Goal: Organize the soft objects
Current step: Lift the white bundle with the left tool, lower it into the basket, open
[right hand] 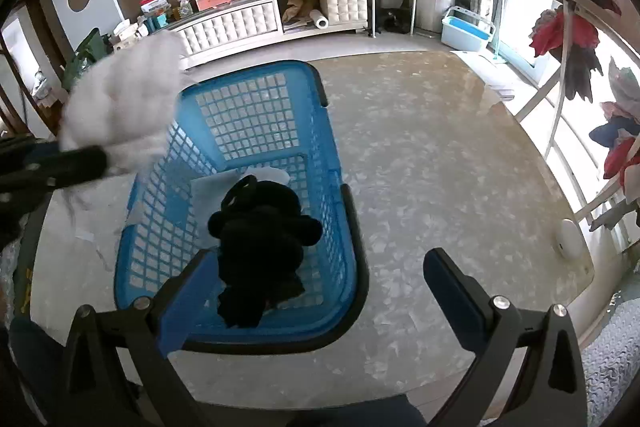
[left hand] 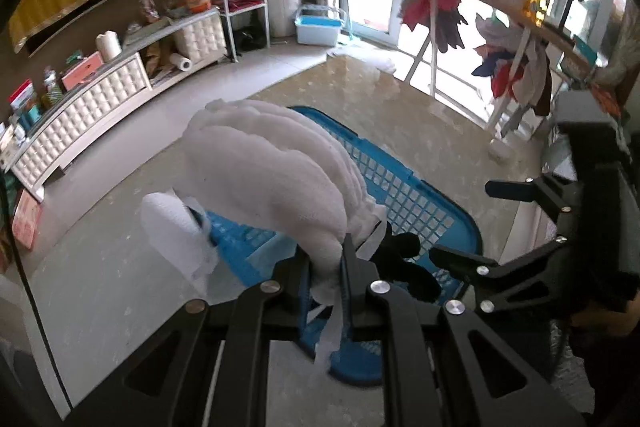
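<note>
since the basket (right hand: 256, 107) is collecting soft things, the left gripper (left hand: 344, 267) is pinching the white cloth (left hand: 264, 179) above it. the right gripper (right hand: 316, 291) is waiting with jaws wide and empty, beside the black item (right hand: 260, 227) lying inside.

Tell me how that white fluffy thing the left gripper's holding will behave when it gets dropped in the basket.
The white plush item is probably floppy: it droops from the left gripper, ribbons dangling. It looks light, so it should land softly in the blue basket, likely slumping onto the black soft item.
</note>
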Demonstrator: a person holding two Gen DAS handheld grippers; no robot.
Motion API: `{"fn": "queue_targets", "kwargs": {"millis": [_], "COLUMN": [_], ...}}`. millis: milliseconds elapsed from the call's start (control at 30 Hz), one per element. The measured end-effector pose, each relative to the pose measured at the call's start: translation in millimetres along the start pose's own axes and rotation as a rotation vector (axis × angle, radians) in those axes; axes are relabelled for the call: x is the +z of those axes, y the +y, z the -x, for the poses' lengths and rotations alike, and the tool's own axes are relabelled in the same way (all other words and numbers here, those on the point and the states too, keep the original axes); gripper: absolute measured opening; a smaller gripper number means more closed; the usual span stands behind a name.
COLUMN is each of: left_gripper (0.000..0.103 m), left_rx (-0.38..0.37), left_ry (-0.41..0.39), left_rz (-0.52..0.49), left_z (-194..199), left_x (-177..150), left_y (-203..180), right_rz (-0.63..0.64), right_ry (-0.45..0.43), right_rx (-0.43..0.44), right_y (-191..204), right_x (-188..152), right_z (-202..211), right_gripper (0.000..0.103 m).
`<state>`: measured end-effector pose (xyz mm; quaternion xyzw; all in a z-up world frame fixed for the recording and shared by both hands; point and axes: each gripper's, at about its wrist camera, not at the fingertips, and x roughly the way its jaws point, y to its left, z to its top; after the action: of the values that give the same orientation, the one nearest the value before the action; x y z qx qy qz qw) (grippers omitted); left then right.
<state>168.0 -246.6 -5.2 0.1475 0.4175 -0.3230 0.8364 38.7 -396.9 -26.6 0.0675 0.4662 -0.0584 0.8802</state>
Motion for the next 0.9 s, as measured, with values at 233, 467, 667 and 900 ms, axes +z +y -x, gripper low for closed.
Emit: {"fn": "queue_targets", "kwargs": {"millis": [233,467,667,900], "left_gripper": [0.011,0.011,0.011,0.035], "left_rx": [-0.028,-0.035,-0.036,-0.017], "left_ry": [0.067,0.126,0.171,0.188], "left_rz": [-0.041,-0.102,-0.128,-0.129], "left_z": [-57,-97,-117,-124], "left_x": [11,13,8,8], "left_y": [-4,-9,-12,-16], "right_rz": [-0.014,-0.036,-0.039,-0.049], "right_ry": [0.022,0.040,0.062,0.069], "right_rx": [0.002,0.007,0.001,0.008], "right_y": [-5,-11,-14,-18], "right_x": [2,3,3,1], "right_z": [-13,-18,-21,-20], "right_gripper": [0.103,0.103,0.103,0.103]}}
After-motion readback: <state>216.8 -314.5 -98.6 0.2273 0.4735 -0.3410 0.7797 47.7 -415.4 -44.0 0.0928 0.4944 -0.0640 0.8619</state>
